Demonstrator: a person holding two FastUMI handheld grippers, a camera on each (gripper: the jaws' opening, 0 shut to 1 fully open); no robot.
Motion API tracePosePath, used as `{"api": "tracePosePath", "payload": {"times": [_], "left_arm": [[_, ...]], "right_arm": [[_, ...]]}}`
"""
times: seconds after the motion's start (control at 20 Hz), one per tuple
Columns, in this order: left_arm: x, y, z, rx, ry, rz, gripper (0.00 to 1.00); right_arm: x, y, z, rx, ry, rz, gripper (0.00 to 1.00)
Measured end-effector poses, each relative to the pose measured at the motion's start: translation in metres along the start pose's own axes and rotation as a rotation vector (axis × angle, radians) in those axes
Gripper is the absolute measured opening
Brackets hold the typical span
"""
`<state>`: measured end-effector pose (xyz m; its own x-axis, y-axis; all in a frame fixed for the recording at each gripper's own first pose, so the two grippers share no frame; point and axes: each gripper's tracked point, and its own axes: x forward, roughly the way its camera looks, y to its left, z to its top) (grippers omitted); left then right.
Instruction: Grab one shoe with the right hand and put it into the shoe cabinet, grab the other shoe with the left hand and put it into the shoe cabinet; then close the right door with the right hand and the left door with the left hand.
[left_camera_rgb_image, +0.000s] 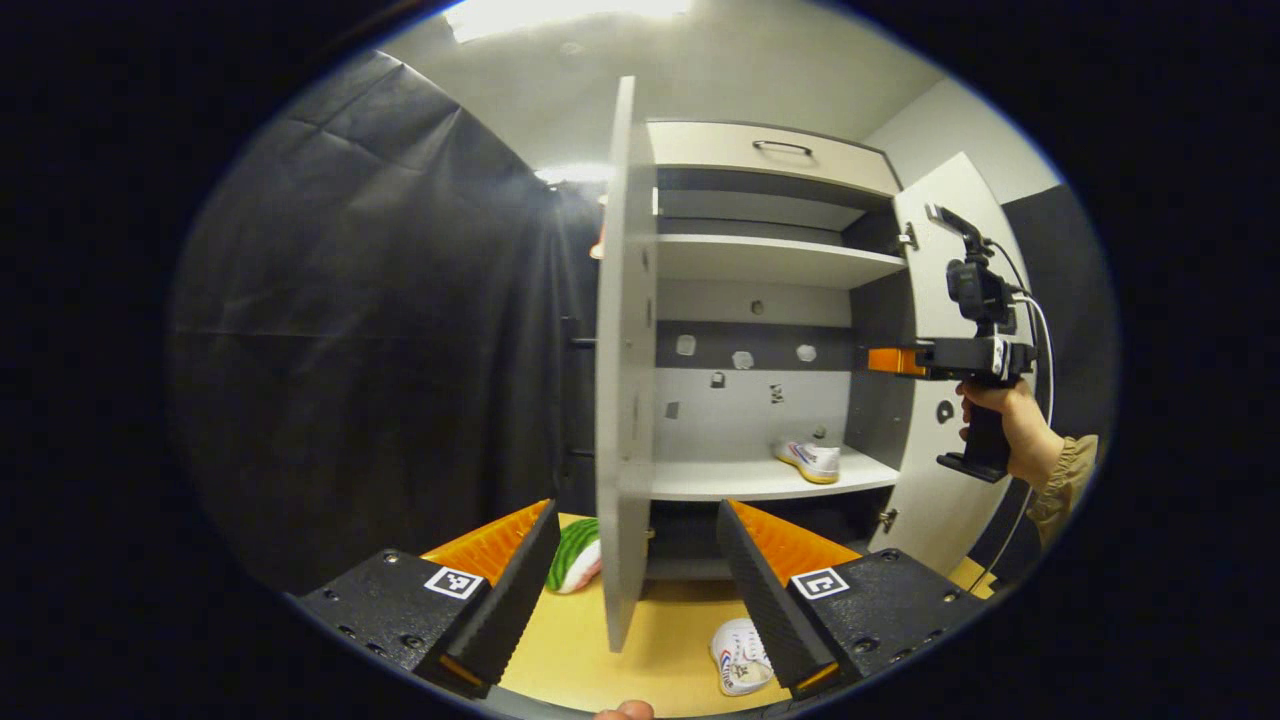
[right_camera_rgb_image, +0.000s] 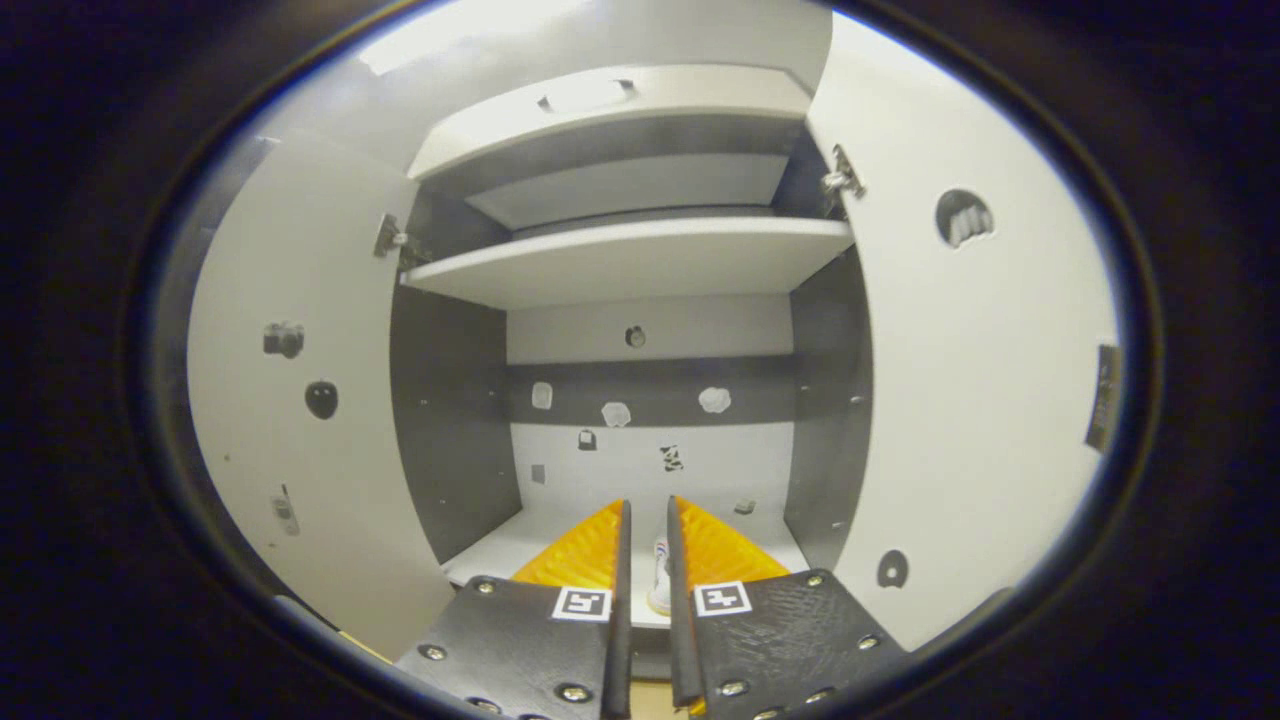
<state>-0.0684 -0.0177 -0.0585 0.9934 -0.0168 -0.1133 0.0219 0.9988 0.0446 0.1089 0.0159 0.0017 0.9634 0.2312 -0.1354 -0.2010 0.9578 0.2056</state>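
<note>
White sneaker (left_camera_rgb_image: 812, 460) sits on white cabinet shelf (left_camera_rgb_image: 740, 480), centre frame; second white sneaker (left_camera_rgb_image: 740, 655) on yellow floor (left_camera_rgb_image: 580, 650), bottom. Left gripper (left_camera_rgb_image: 637, 580) gapes empty; right gripper (right_camera_rgb_image: 645, 580) nearly closed, empty.

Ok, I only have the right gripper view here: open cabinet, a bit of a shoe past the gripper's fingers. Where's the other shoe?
Observer: The second shoe lies on the yellow floor in front of the cabinet, outside it, beside the left gripper.
Operator: Is that gripper holding it?
Observer: No. The left gripper is open and holds nothing; the edge of the open left door stands between its fingers.
</note>
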Motion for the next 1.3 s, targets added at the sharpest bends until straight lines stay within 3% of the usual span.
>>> {"api": "tracePosePath", "payload": {"times": [0.3, 0.6, 0.8, 1.3], "left_arm": [[0.029, -0.061, -0.052, 0.013, 0.106, -0.161, 0.96], [0.076, -0.107, -0.155, 0.040, 0.315, -0.273, 0.97], [0.097, -0.120, -0.243, 0.029, 0.510, -0.301, 0.97], [0.112, -0.114, -0.413, -0.010, 0.891, -0.269, 0.94]], "right_arm": [[-0.071, -0.017, 0.040, 0.018, -0.069, -0.010, 0.16], [-0.088, -0.029, 0.051, 0.001, -0.107, -0.043, 0.16], [-0.112, -0.043, 0.063, -0.010, -0.127, -0.079, 0.16], [-0.142, -0.085, 0.091, -0.068, -0.180, -0.200, 0.16]]}}
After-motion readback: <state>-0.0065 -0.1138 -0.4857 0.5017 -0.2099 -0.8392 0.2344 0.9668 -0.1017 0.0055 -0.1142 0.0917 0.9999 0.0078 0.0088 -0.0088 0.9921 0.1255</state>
